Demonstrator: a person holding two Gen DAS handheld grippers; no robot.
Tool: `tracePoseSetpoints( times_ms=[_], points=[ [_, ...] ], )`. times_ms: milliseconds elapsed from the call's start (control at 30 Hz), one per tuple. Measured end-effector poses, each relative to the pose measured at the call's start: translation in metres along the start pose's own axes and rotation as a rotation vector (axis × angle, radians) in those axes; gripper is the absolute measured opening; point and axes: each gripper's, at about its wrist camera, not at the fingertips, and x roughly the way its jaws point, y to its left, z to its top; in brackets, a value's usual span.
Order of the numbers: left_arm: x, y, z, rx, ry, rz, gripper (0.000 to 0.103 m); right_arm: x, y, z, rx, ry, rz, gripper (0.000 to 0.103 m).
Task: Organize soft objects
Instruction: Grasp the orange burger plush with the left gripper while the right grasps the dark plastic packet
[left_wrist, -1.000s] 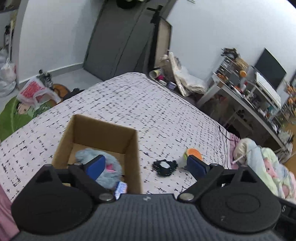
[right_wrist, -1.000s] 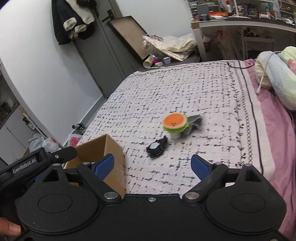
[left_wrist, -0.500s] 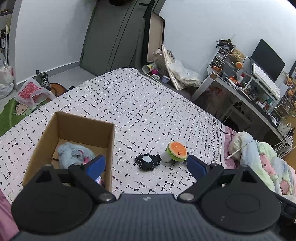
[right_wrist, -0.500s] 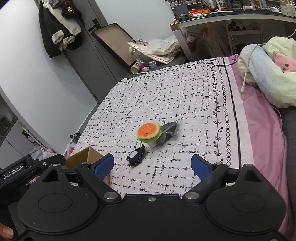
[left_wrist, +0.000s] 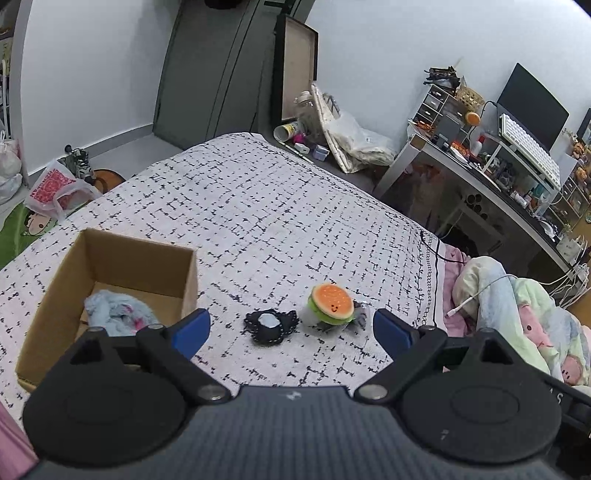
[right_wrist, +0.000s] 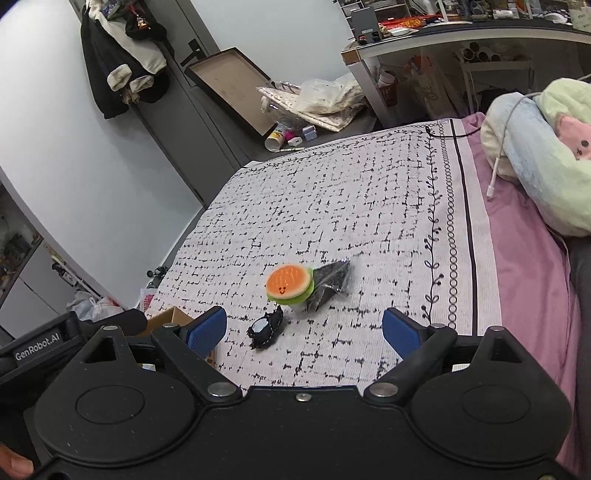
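Left gripper (left_wrist: 291, 328) spread wide, empty, above the bedspread (left_wrist: 258, 206). Right gripper (right_wrist: 304, 330) likewise wide apart, holding nothing. Hamburger plush (left_wrist: 331, 304) near centre, touching a dark packet (right_wrist: 330, 282); black plush (left_wrist: 271, 326) just left. Blue plush (left_wrist: 118, 314) inside the cardboard box (left_wrist: 140, 258), far left.

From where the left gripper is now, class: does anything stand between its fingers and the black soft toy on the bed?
Nothing visible does. The left gripper is open, and the black soft toy lies on bare bedspread straight ahead. The burger plush sits beside it, apart; the cardboard box stands off to the other side.
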Motion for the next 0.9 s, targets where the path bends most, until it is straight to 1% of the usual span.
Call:
tracePoseSetpoints(
  times_ms=[67,167,267,300,333,433,500,567,633,767,900],
  points=[
    [0.004,-0.007,0.0,0.016,0.006,0.009,0.094,0.002,-0.002,0.005,-0.005,0.003,0.005,0.092],
    [0.01,-0.018,0.0,0.062,0.004,0.047,0.094,0.007,-0.004,0.013,-0.016,0.009,0.011,0.092],
    [0.016,-0.025,0.002,0.06,0.007,0.07,0.094,0.012,-0.006,0.023,-0.034,0.015,0.011,0.093],
    [0.018,-0.026,0.003,0.05,0.008,0.069,0.094,0.013,-0.007,0.026,-0.041,0.014,0.012,0.097],
    [0.02,-0.028,0.005,0.037,0.006,0.07,0.094,0.014,-0.007,0.029,-0.05,0.011,0.014,0.103],
    [0.027,-0.031,0.008,0.024,0.006,0.088,0.094,0.019,-0.007,0.039,-0.084,-0.001,0.013,0.103],
    [0.033,-0.033,0.013,0.009,0.02,0.088,0.094,0.024,-0.008,0.045,-0.096,0.008,0.015,0.103],
    [0.039,-0.036,0.018,0.017,0.037,0.103,0.094,0.03,-0.01,0.053,-0.101,0.02,0.023,0.103],
    [0.044,-0.042,0.023,0.042,0.033,0.126,0.094,0.036,-0.012,0.061,-0.094,0.028,0.028,0.103],
    [0.056,-0.05,0.034,0.049,0.041,0.13,0.094,0.049,-0.019,0.079,-0.058,0.048,0.035,0.103],
    [0.071,-0.058,0.04,0.052,0.043,0.141,0.094,0.061,-0.029,0.084,-0.049,0.048,0.033,0.103]
  ],
)
